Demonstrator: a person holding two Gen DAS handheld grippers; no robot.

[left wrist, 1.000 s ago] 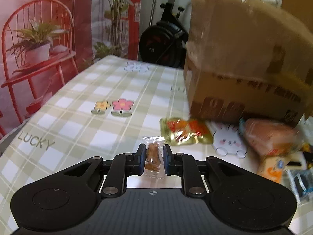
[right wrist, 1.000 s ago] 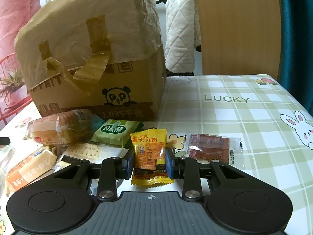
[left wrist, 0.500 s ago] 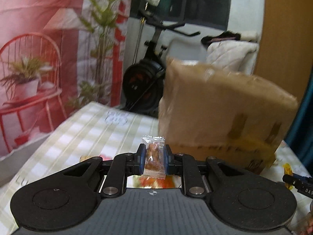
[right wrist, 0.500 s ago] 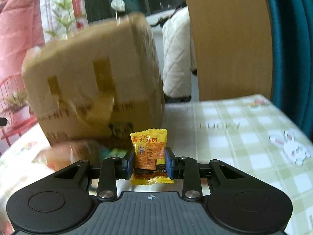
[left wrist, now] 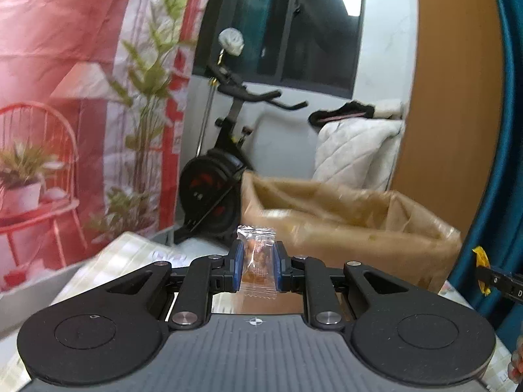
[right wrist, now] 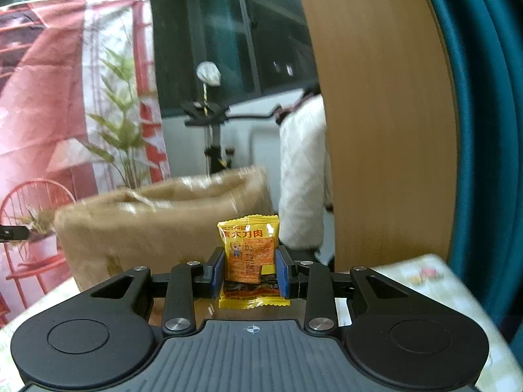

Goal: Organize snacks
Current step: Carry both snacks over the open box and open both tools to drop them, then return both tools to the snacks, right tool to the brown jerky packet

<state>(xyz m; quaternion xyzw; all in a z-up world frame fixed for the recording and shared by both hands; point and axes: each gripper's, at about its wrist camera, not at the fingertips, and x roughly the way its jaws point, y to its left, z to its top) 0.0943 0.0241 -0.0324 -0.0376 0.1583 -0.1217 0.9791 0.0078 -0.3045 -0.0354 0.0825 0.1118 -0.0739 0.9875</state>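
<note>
My left gripper (left wrist: pixel 257 266) is shut on a small clear packet with a brown snack (left wrist: pixel 257 261), held upright in the air. Behind it stands the open cardboard box (left wrist: pixel 343 225) with its brown paper lining, its mouth showing from above. At the left wrist view's right edge the tip of my other gripper shows with a yellow wrapper (left wrist: pixel 481 269). My right gripper (right wrist: pixel 250 269) is shut on a yellow and orange snack packet (right wrist: pixel 250 251), also upright and lifted. The same cardboard box (right wrist: pixel 157 225) is blurred just beyond and left of it.
The green checked tablecloth (left wrist: pixel 130 251) shows only at the low edges of both views. An exercise bike (left wrist: pixel 222 176), a white quilted cover (left wrist: pixel 356 153), a wooden panel (right wrist: pixel 385 124) and a red printed backdrop (left wrist: pixel 65 81) stand behind the table.
Both grippers have risen with their packets and tipped up toward level. The box has dropped in view so its open top shows, and the snacks on the table have left view.
</note>
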